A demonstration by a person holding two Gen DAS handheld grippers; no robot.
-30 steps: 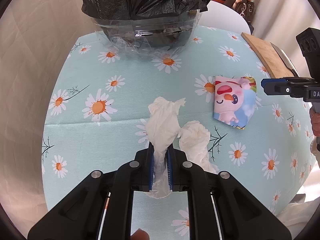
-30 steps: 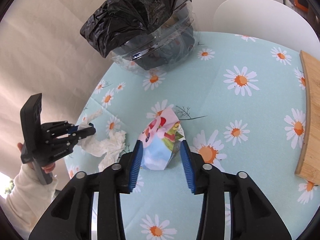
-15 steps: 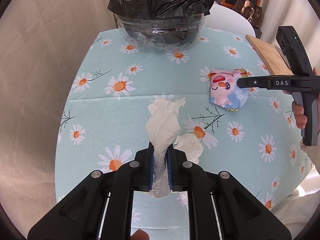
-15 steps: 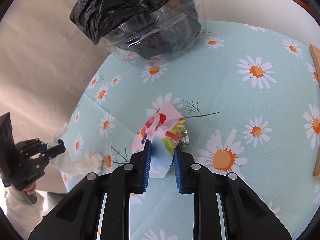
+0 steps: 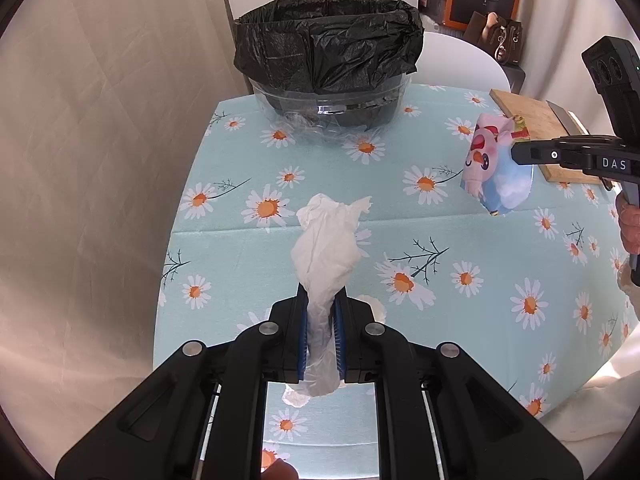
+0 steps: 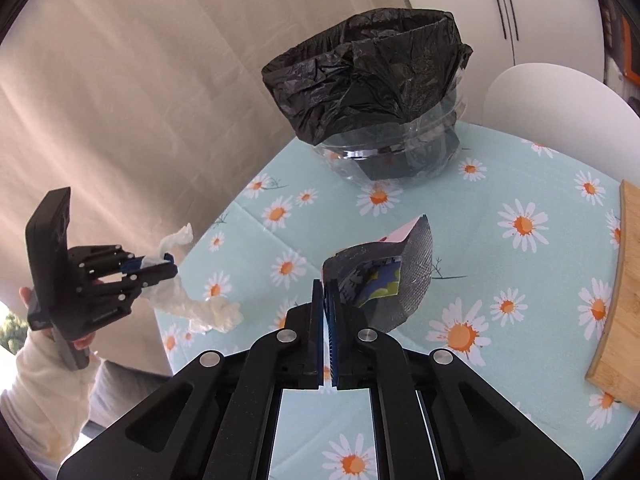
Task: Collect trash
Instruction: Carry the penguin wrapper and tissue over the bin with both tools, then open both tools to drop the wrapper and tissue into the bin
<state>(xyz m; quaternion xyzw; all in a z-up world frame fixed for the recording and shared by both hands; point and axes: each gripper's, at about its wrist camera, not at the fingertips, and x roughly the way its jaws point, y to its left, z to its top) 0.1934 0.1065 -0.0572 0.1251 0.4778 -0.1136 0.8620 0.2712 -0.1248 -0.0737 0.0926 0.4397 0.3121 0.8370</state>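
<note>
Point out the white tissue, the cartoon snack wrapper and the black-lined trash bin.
white tissue (image 5: 325, 246): left wrist view, on the crumpled bulge above the fingers.
cartoon snack wrapper (image 5: 494, 168): left wrist view, on its printed face.
black-lined trash bin (image 6: 372, 76): right wrist view, on the black liner's outer fold.

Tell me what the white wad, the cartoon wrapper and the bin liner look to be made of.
White wad: likely soft tissue paper, matte, crumpled and limp.
Cartoon wrapper: probably foil-lined plastic film; glossy print outside, silvery textured inside.
Bin liner: thin black plastic film, wrinkled with a slight sheen.
</note>
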